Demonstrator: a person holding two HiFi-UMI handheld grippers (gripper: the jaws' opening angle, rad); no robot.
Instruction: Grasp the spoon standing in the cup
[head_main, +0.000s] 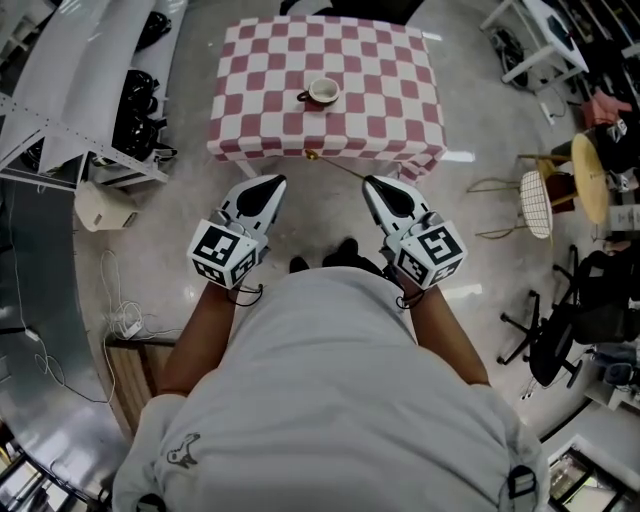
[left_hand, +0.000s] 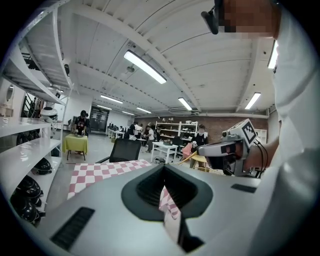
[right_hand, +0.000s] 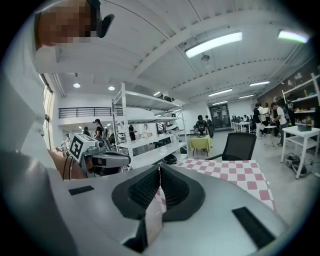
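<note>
A white cup (head_main: 322, 91) with a dark handle stands on the red-and-white checked table (head_main: 380, 60), and I see no spoon in it. A thin golden spoon (head_main: 335, 165) hangs in the air before the table's near edge. Its handle runs into the tip of my right gripper (head_main: 369, 183), which is shut on it. My left gripper (head_main: 272, 183) is beside it at the same height, shut with nothing in it. In the right gripper view the jaws (right_hand: 159, 172) are pressed together, with a thin sliver of the spoon at their tip. In the left gripper view the jaws (left_hand: 164, 172) also meet.
White shelving (head_main: 70, 110) with dark helmets runs along the left. At the right stand a wire chair (head_main: 537, 203), a yellow stool (head_main: 590, 175) and a black office chair (head_main: 560, 335). Cables (head_main: 120, 320) lie on the floor at the left. People stand far off in the room.
</note>
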